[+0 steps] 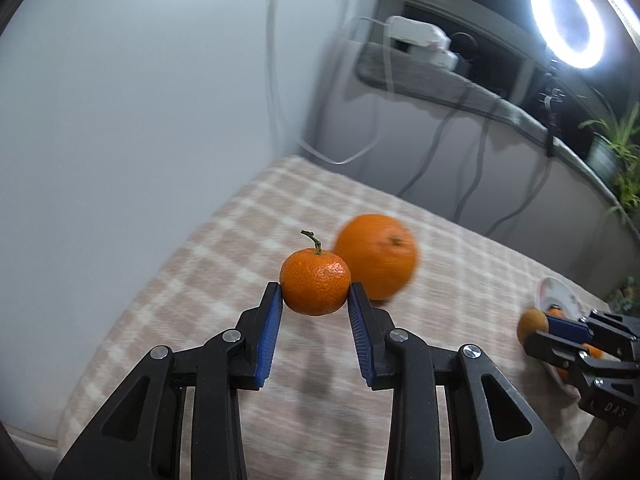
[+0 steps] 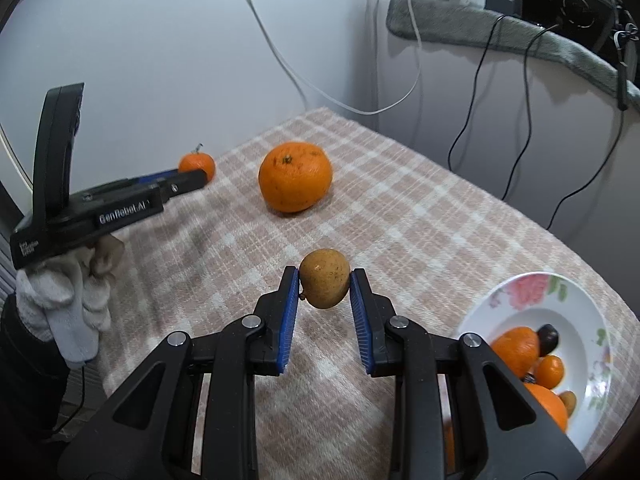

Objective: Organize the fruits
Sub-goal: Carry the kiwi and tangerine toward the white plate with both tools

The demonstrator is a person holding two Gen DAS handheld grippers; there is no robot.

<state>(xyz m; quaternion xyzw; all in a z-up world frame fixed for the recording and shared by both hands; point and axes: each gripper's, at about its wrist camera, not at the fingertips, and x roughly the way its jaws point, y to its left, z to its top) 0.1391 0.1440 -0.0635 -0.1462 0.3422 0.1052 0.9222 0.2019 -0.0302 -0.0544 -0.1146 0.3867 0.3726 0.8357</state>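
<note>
Grippers angled down over checked beige tablecloth [image 2: 400, 216].
Left gripper [image 1: 316, 296] clamps small stemmed orange mandarin [image 1: 315, 282]; right gripper [image 2: 325, 284] clamps brown oval fruit [image 2: 324, 278].

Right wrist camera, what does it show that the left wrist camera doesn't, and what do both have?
Only the right wrist view shows the gloved hand holding the left gripper, and the fruit heaped in the floral plate. Only the left wrist view shows the ring light and potted plant. Both show the big orange on the checked cloth, the small stemmed mandarin clamped by the left gripper, and the brownish fruit clamped by the right gripper.
</note>
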